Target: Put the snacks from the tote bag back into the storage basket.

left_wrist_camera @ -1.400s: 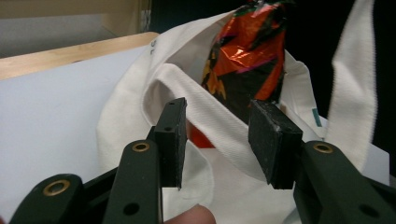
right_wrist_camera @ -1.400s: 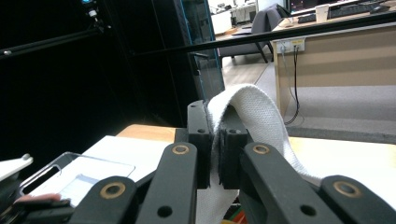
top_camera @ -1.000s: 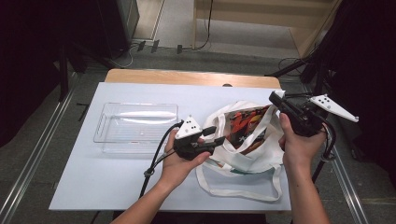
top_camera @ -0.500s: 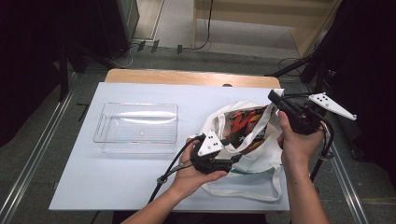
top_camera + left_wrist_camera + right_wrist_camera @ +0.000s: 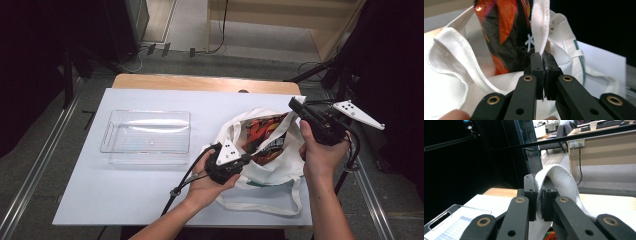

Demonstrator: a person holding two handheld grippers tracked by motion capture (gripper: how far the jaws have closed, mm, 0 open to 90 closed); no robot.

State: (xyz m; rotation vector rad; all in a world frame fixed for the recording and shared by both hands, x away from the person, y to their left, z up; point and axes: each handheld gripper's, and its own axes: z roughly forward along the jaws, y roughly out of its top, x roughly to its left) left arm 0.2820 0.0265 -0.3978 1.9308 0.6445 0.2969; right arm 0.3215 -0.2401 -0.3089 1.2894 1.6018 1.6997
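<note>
The white tote bag (image 5: 270,150) is lying at the right end of the table (image 5: 125,200), its far side near the right edge. The left gripper (image 5: 243,161), whose jaws have just been closing, is pinching the bag's near strap (image 5: 540,32). The right gripper (image 5: 296,104) is clamping the far strap (image 5: 559,180), holding the mouth open around a snack packet (image 5: 262,131). A clear tray (image 5: 146,136) is sitting well apart on the left, with bare tabletop in front.

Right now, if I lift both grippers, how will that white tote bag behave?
Likely floppy: the tote bag lies slumped and creased. Each gripper, left gripper and right gripper, pinches only a strap, so the mouth should sag. The snack packet inside may shift.
</note>
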